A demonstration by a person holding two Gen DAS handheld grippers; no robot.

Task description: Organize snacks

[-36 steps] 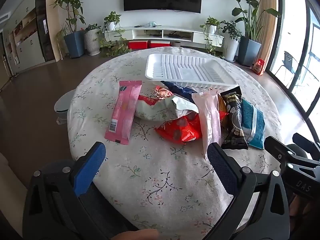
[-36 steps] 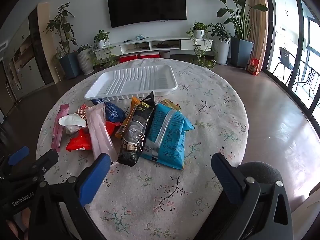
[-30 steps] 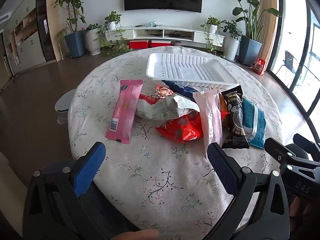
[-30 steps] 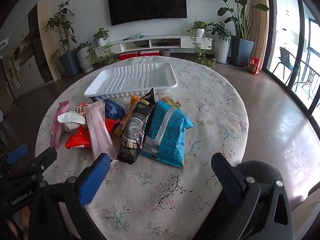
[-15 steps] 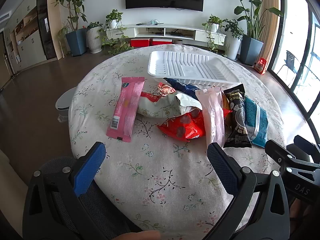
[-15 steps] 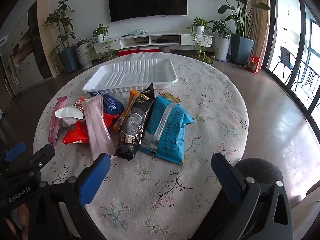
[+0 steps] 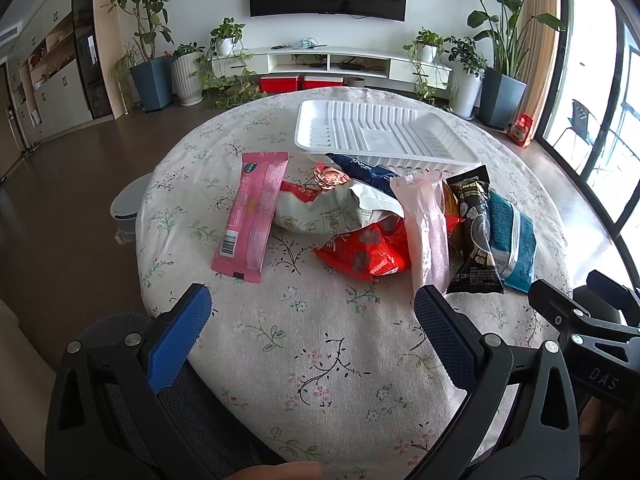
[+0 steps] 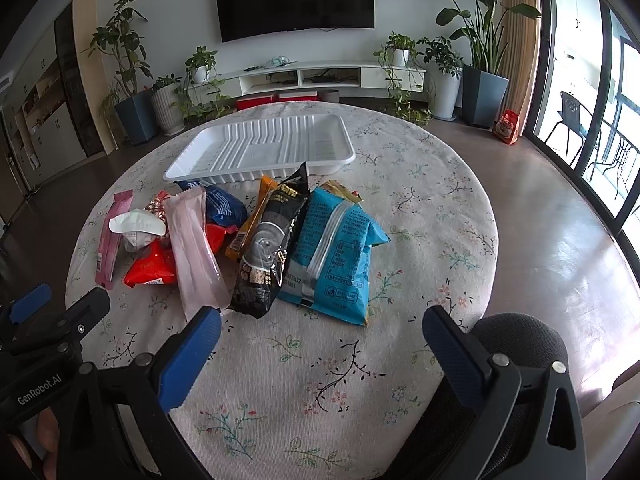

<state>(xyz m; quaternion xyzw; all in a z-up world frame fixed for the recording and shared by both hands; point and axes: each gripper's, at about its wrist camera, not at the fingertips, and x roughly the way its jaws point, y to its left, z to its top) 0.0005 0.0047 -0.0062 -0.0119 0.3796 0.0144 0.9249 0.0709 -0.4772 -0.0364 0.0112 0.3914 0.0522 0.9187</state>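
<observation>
A pile of snack packs lies mid-table in front of an empty white ribbed tray [image 7: 380, 132] [image 8: 264, 146]. A long pink bar [image 7: 252, 216] lies at the left, then a white-green bag [image 7: 332, 214], a red bag [image 7: 364, 252], a pale pink pack [image 7: 428, 232] [image 8: 196, 252], a black pack [image 7: 476, 240] [image 8: 272, 248] and a blue bag [image 7: 514, 240] [image 8: 336, 252]. My left gripper [image 7: 312, 320] is open and empty above the near table edge. My right gripper [image 8: 320, 336] is open and empty, just short of the blue bag.
The round table has a floral cloth [image 8: 432, 200]. A mesh chair back [image 8: 520, 340] stands at its near right edge. A white bin [image 7: 126, 208] stands on the floor to the left. Potted plants and a TV stand [image 7: 328, 64] line the far wall.
Both grippers have moved slightly forward and up over the table, so the snack pile sits a little lower and closer in both views. Nothing on the table has moved.
</observation>
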